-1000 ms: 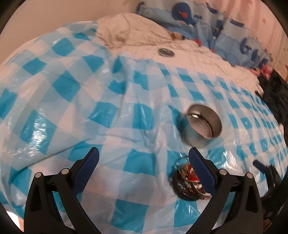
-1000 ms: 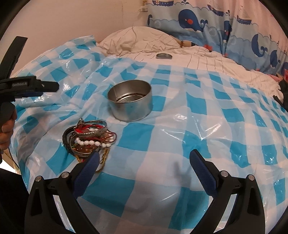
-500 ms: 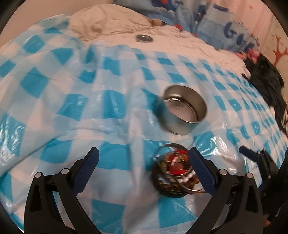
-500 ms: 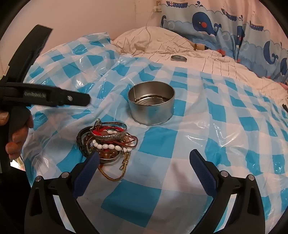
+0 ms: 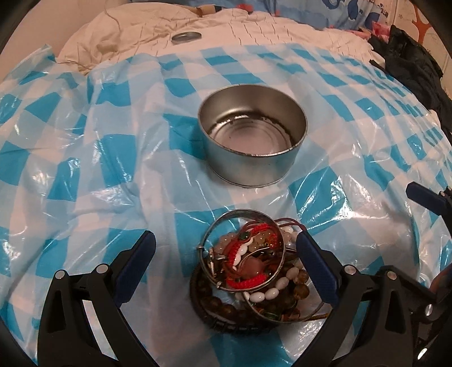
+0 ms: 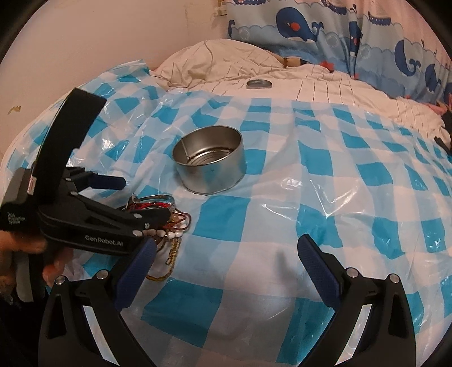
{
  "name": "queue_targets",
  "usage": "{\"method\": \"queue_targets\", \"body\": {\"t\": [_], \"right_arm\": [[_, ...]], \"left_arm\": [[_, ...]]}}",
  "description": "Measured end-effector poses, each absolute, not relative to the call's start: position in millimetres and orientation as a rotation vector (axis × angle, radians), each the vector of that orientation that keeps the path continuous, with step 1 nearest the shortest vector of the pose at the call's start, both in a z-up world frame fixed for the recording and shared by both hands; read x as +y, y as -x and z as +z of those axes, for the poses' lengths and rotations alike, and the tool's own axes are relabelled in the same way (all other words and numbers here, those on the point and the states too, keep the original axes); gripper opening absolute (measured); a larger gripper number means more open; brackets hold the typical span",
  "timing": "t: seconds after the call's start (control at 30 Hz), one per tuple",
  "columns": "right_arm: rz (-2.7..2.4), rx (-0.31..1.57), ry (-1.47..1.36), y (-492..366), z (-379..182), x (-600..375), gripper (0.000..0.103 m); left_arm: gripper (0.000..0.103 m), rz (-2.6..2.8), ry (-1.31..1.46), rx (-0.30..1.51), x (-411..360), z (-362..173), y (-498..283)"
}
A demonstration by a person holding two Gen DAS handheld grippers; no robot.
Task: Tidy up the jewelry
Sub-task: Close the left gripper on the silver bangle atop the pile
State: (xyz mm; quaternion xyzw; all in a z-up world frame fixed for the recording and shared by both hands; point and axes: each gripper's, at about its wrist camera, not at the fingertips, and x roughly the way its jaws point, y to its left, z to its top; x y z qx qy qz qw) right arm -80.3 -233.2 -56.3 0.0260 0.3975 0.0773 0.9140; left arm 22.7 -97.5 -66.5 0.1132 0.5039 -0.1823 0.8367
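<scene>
At the bottom of the left wrist view, the left gripper (image 5: 226, 262) stands wide open, its blue-padded fingers (image 5: 135, 265) set to either side of a jewelry pile (image 5: 248, 271) that lies at lower centre on a blue-and-white checked plastic sheet (image 5: 93, 175). The pile is a tangle: a silver bangle (image 5: 243, 223) tipped up on top, a red woven cord bracelet (image 5: 248, 282) through it, a strand of white oval beads (image 5: 268, 292) curling at the right, and dark brown bead bracelets (image 5: 217, 303) ringing the base. In the right wrist view a gold chain (image 6: 169, 261) trails from the pile's near edge at lower left of the frame. The right gripper (image 6: 226, 265) also gapes wide, over bare sheet, with nothing between its fingers; the left gripper's black body, held by a hand (image 6: 53, 266), covers part of the pile there. Just beyond the jewelry, apart from it, an empty round metal tin (image 5: 252, 135) sits upright at the centre of the left wrist frame, its ridged bottom showing. Farther back, at top centre, a flat metal lid (image 5: 186, 36) rests on a rumpled cream bedsheet (image 5: 254, 31). Whale-print fabric (image 6: 325, 25) hangs across the upper right of the right wrist view, and dark clothing (image 5: 415, 65) lies at the upper right edge of the left wrist frame.
</scene>
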Motion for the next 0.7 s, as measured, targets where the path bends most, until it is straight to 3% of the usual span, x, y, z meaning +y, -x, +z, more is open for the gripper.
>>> {"method": "queue_targets", "body": {"t": [0.17,0.23,0.3,0.7], "right_arm": [[0.161,0.821,-0.058,79,-57,-235,0.096],[0.161,0.823,-0.06,79,-57,-235,0.096],[0.161,0.823,-0.06,79,-58,-235,0.096],[0.184,0.815,-0.06,77,-58,-231,0.096]], "left_arm": [[0.091,-0.409,-0.19,1.066,-90,-69,-23],[0.07,-0.427,-0.176,1.065,-86,-67,-22],[0.06,-0.485,-0.112,1.088,-82,-66,-22],[0.06,-0.499,0.036,0.981,-48,-31,-20]]}}
